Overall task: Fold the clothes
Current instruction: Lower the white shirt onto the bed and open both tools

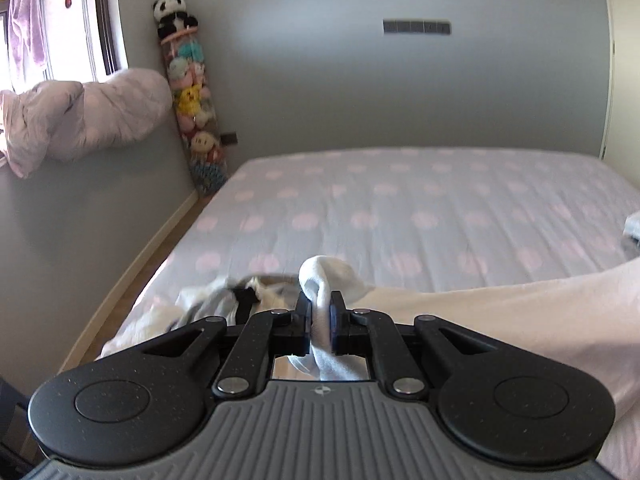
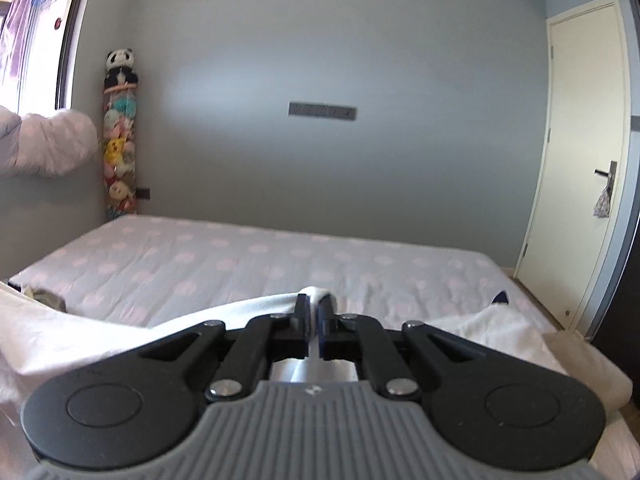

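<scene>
White cotton garment [image 1: 480, 312]: stretched across lower frame above the polka-dot bed sheet [image 1: 400, 208], pinched at both ends. Left gripper [image 1: 320, 312]: clamped on a bunched fold. Right gripper [image 2: 315, 312]: clamped likewise. Crumpled clothes pile [image 1: 208, 300]: lower left.

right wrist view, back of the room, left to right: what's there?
Window → rolled duvet → plush toy column → wall switch panel → door.

A white garment [image 1: 500, 312] (soft, slightly creased) hangs stretched above the near bed [image 1: 400, 208], bunched at both ends.
</scene>
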Tool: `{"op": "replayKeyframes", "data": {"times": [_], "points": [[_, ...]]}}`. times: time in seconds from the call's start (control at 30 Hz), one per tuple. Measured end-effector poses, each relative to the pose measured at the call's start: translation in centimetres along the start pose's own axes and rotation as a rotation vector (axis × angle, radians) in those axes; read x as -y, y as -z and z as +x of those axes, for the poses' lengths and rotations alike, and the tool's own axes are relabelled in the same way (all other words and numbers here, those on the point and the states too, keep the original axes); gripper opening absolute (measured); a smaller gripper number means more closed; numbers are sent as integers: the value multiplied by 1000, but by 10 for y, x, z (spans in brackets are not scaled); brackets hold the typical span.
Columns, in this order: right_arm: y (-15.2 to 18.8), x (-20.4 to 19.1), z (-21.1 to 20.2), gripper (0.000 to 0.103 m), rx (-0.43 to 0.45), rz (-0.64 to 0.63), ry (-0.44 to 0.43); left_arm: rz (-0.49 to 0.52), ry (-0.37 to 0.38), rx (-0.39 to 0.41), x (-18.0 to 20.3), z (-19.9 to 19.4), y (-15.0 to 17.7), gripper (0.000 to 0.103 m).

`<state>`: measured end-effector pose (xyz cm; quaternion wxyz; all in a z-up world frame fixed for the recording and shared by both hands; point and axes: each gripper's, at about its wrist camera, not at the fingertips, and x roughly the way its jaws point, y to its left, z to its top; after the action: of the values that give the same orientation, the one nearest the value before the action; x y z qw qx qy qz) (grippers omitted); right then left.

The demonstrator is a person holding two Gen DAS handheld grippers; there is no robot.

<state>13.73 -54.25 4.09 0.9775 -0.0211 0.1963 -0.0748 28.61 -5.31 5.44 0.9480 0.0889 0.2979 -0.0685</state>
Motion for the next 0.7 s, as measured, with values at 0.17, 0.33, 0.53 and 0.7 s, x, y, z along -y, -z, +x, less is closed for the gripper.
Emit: {"op": "replayKeyframes", "data": {"times": [0.17, 0.33, 0.53, 0.7], "points": [[64, -27, 4, 5, -163, 38, -133, 19, -22, -155, -6, 17, 52, 8], [110, -71, -26, 5, -243, 37, -254, 38, -45, -310, -11, 35, 104, 13], [172, -117, -51, 5, -413, 101, -447, 224, -27, -275, 21, 11, 126, 39], [200, -154, -58, 5, -528, 87, -581, 294, 77, -216, 55, -15, 129, 46]]}}
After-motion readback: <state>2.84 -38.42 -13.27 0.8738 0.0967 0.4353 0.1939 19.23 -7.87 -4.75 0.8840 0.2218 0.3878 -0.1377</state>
